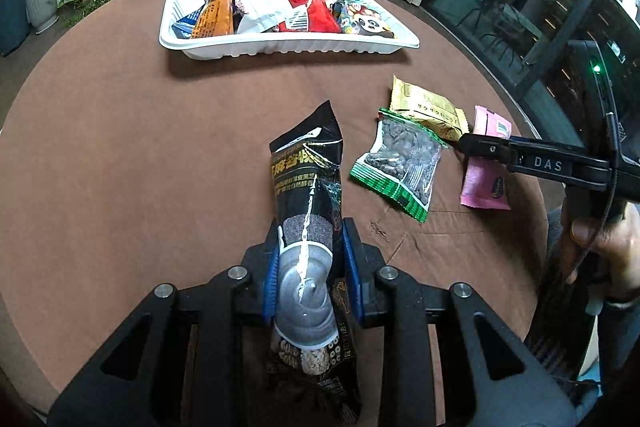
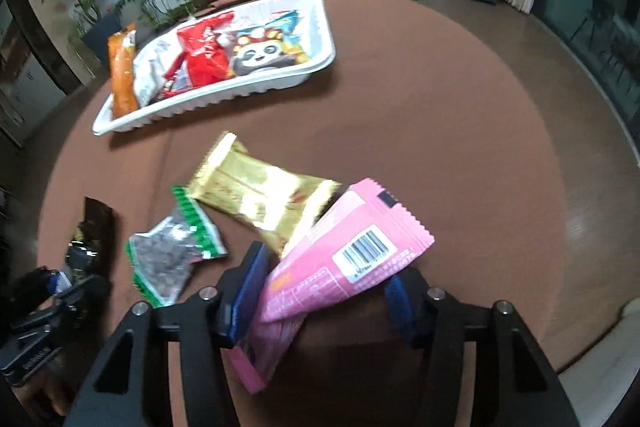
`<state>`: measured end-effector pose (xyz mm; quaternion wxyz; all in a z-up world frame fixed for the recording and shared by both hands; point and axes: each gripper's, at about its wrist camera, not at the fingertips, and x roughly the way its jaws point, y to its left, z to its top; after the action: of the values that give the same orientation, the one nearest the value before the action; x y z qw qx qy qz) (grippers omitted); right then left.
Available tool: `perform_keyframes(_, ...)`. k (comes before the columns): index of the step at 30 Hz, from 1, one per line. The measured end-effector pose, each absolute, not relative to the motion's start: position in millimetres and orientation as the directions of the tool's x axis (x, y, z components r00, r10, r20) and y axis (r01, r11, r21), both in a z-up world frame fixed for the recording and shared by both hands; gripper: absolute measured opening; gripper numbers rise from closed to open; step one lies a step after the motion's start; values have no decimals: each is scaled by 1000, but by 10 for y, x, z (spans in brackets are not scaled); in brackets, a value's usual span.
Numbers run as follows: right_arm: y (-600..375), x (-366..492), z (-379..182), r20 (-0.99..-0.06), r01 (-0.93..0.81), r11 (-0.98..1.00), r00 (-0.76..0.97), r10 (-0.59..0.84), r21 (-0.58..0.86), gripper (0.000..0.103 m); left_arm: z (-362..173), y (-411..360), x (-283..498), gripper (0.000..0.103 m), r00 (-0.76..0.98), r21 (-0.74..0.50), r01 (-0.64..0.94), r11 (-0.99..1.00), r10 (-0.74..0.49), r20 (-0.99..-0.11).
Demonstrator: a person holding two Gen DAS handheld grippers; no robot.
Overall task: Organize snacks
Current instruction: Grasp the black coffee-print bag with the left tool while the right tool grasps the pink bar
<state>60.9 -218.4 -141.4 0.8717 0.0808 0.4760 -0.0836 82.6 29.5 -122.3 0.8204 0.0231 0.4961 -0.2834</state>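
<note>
Barcode on pink packet [image 2: 344, 259], right-wrist only

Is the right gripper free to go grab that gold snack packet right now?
Probably not. The right gripper already has the pink packet between its fingers, and that packet's end overlaps the gold packet. It would likely need to drop the pink one in the white tray first.

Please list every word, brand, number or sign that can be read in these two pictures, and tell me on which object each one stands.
"DAS": white letters on the arm of the right gripper, seen from the left wrist camera.
Black packet in the left gripper: large gold Chinese characters, partly cut off and creased; not read with certainty.
Pink packet: a barcode with digits too small to read.
Packets in the white tray: print too small or blurred.
</note>
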Motion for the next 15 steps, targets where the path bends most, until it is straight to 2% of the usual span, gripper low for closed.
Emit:
perform_keyframes(10,-1990,630,-1458,-851,156,987,521,-61,24,60,-1226,293,820,25,349,-239,490,838,-439,-828)
perform_keyframes(13,-1988,607,-1452,-851,155,988,519,-77,6,54,-1226,291,821,25,350,-238,489,839,-439,-828)
perform_keyframes(15,-2013,591,-1447,-852,158,987,518,-83,0,45,-1226,292,820,25,351,-236,490,839,-438,-828)
